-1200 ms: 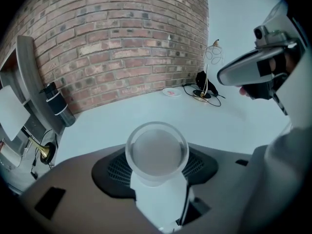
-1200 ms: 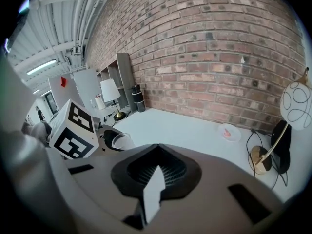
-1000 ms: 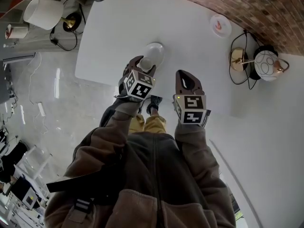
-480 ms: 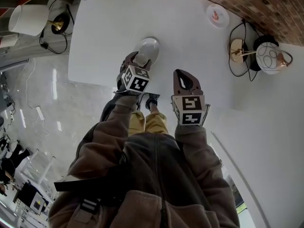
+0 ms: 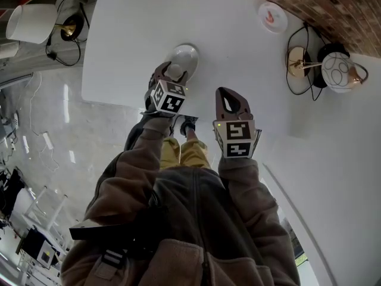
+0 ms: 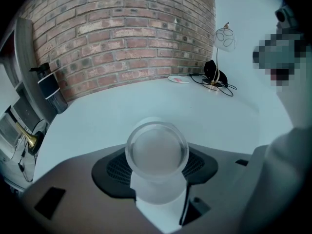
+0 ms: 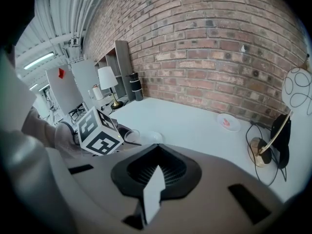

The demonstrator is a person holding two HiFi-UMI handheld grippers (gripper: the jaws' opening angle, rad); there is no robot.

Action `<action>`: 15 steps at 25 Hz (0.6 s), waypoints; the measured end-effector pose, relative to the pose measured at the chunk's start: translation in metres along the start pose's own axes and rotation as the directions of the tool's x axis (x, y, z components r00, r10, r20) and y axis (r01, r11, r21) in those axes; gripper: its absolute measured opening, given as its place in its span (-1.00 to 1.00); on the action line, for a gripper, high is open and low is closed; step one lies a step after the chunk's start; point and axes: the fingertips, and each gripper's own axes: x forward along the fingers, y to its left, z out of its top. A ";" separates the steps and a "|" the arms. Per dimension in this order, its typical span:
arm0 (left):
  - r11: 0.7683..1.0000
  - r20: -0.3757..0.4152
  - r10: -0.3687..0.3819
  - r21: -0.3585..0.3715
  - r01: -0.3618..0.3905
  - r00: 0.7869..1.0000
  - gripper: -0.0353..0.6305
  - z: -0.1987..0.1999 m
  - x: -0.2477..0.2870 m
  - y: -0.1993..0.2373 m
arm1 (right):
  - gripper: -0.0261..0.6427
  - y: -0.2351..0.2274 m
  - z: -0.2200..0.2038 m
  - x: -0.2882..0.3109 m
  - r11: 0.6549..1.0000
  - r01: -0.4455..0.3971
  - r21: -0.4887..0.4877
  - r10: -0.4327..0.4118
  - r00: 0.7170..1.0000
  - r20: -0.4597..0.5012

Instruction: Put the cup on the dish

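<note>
Head view: cup (image 5: 175,71) still at dish (image 5: 188,55) (left claw (image 5: 171,75))

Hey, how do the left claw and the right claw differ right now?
The left claw is clamped on the clear cup; the right claw has its jaws together on nothing. The left claw reaches farther forward, beside the white dish; the right claw sits nearer the person, away from the dish. Both are shut and point roughly the same way.
</note>
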 end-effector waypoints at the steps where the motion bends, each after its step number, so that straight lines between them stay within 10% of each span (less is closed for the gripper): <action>1: 1.000 0.003 0.002 0.004 -0.002 1.000 -0.10 0.000 0.001 0.000 | -0.92 -0.001 -0.001 -0.001 1.000 0.002 -0.002 -0.002 1.000 -0.002; 15: 1.000 0.040 -0.030 -0.006 0.030 0.999 -0.10 -0.001 0.008 -0.002 | -0.92 0.001 -0.016 -0.013 1.000 0.009 0.003 -0.009 1.000 -0.024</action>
